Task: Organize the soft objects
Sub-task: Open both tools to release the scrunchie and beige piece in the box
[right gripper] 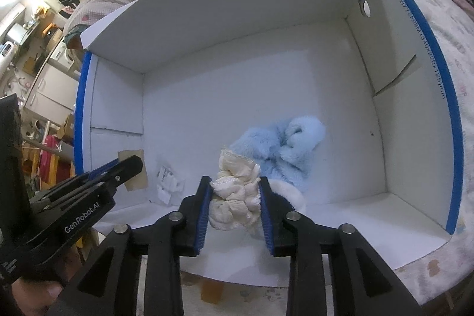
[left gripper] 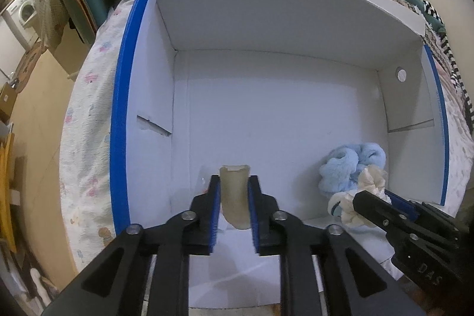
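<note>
Inside a white box (left gripper: 266,108), the left tool (left gripper: 234,185) pinches a beige folded cloth (left gripper: 234,197) at lower centre. The right tool (right gripper: 235,191) pinches a crumpled cream scrunchie (right gripper: 234,197), touching a fluffy light-blue scrunchie (right gripper: 281,147) just behind.

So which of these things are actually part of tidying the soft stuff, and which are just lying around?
Part of the job:
- cream cloth, in right gripper
- beige piece, in left gripper
- fluffy blue item
- white box

Lying about:
- bedding
- washing machine
</note>
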{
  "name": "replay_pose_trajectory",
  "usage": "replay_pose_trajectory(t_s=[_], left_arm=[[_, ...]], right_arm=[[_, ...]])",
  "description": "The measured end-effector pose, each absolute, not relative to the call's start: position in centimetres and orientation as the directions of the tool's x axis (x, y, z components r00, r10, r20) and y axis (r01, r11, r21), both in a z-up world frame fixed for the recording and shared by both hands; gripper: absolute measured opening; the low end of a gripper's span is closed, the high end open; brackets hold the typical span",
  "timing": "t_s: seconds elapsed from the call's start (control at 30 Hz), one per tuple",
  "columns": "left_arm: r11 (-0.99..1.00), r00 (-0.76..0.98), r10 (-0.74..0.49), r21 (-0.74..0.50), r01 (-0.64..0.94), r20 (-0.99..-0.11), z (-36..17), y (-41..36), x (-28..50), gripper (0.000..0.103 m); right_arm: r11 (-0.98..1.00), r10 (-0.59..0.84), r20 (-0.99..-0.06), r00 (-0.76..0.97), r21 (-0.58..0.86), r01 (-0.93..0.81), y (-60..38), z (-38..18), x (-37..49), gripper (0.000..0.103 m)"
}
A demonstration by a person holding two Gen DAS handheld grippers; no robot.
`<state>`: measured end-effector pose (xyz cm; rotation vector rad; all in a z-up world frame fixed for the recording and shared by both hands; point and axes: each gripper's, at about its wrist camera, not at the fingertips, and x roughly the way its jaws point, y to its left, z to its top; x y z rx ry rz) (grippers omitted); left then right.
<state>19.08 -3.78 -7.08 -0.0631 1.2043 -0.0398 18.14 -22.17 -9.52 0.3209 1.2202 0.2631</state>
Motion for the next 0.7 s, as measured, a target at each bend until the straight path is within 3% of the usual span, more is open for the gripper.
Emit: replay_pose_trajectory(t_s=[0.03, 0.07, 0.1, 0.2, 0.27, 0.43, 0.7], left_arm=[[0.998, 0.358, -0.064, -0.070, -0.005, -0.931, -7.0, -3.8, 19.1, 0.023], [0.997, 0.359, -0.063, -0.070, -0.009, -0.931, -6.9, -3.9, 19.1, 0.023], [0.997, 0.358, -0.064, -0.072, -0.010, -0.931, -6.8, -3.9, 19.1, 0.023], [0.998, 0.380, -0.055, -0.063, -0.009, -0.923, -6.3, -3.8, 18.8, 0.038], [0.998, 0.388, -0.050, -0.059, -0.011, -0.920, -5.9, -3.7, 18.6, 0.058], [0.997, 0.405, -0.054, -0.068, -0.021, -0.913, -5.3, -3.5, 18.0, 0.060], [0.999, 0.419, -0.038, -0.044, -0.006, -0.907, -4.3, -3.6, 16.9, 0.060]], right_arm=[[0.924, 0.367, -0.872, 0.324, 0.381, -0.022, -22.3, -9.5, 18.1, 0.042], [0.922, 0.370, -0.870, 0.325, 0.386, -0.015, -22.3, -9.4, 18.1, 0.058], [0.919, 0.375, -0.866, 0.331, 0.395, -0.008, -22.7, -9.4, 17.9, 0.063], [0.908, 0.387, -0.855, 0.345, 0.418, 0.017, -23.5, -9.3, 17.4, 0.067], [0.905, 0.388, -0.850, 0.357, 0.424, 0.026, -24.0, -9.2, 17.1, 0.068], [0.904, 0.383, -0.839, 0.387, 0.427, 0.032, -24.7, -8.4, 16.3, 0.081], [0.905, 0.372, -0.845, 0.383, 0.422, 0.052, -24.7, -8.3, 15.3, 0.082]])
